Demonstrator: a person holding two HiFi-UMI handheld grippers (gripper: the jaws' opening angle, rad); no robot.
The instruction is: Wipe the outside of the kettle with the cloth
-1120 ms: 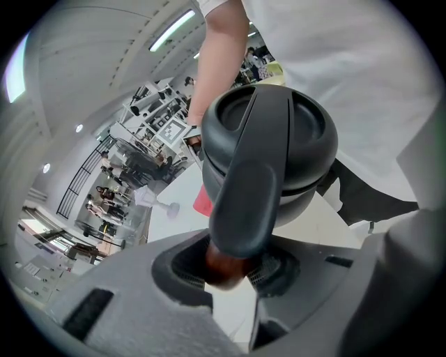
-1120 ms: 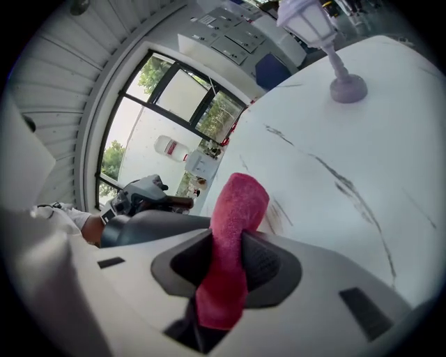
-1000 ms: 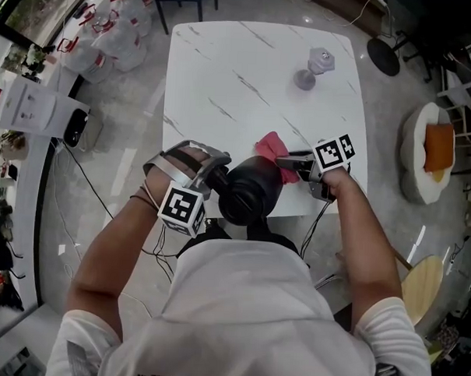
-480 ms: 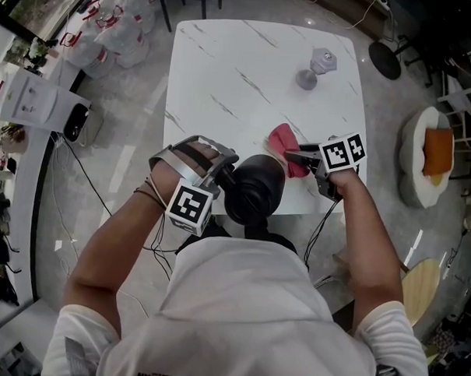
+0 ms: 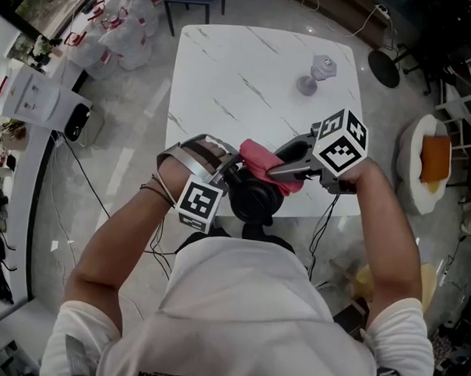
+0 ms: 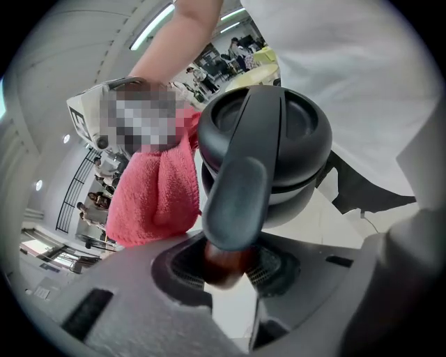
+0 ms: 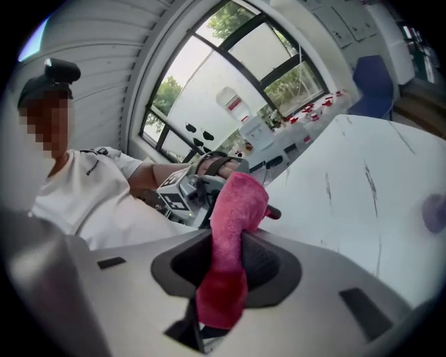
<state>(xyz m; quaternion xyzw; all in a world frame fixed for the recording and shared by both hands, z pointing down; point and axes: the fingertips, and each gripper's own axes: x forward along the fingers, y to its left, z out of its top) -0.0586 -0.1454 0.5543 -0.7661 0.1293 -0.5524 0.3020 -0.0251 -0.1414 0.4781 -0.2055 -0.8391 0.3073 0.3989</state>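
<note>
Black kettle [image 5: 254,198] upright, handle [image 6: 233,195] in left gripper [image 5: 227,175]; right gripper [image 5: 274,170] holds cloth [image 5: 256,155].

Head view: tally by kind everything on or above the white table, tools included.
kettle, black: 1
cloth, pink: 1
small grey stemmed object: 1
tools: 2, the left tool shut on the kettle's handle, the right tool shut on the cloth
Total: 5
</note>
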